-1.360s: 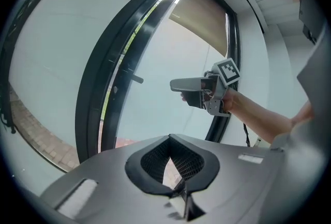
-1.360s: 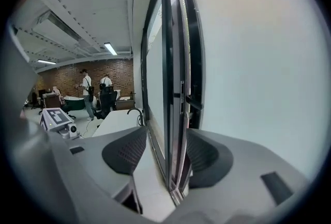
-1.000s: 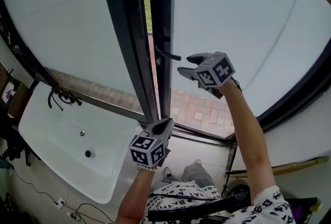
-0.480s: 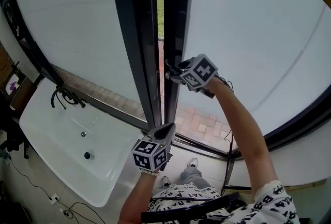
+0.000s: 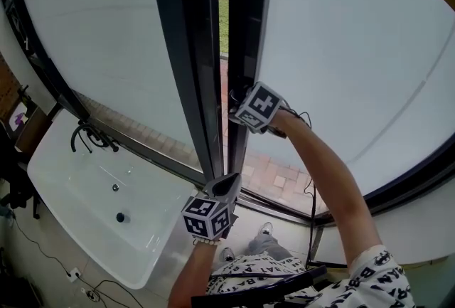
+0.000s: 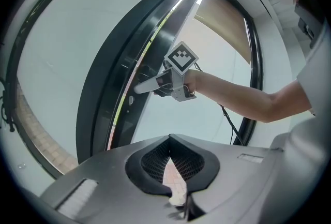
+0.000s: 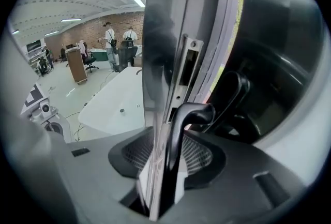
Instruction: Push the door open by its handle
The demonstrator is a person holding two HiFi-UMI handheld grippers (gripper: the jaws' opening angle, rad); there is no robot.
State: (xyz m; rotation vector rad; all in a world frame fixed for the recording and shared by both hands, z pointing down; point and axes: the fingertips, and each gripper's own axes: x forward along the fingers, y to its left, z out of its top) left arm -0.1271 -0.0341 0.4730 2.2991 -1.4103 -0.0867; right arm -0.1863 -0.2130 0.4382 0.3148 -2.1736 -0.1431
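The glass door (image 5: 247, 29) has a dark frame and stands ajar by a narrow gap beside the fixed frame (image 5: 186, 50). Its black lever handle (image 7: 179, 150) runs down between the pads of my right gripper (image 7: 173, 163). Those jaws have just been closing and now sit tight on the lever. In the head view my right gripper (image 5: 236, 113) covers most of the handle. From the left gripper view, the right gripper (image 6: 147, 86) reaches to the door edge. My left gripper (image 5: 225, 184) hangs lower, near the door's foot, shut and empty (image 6: 173, 166).
A white basin (image 5: 78, 178) with a black tap (image 5: 89, 134) lies low on the left. Brick paving (image 5: 277, 171) and grass show through the glass and the gap. A thin cable (image 5: 311, 193) hangs from my right arm.
My right gripper came left and down from beside the handle onto it, and its wide jaws narrowed around the lever. My left gripper sank a little in the picture.
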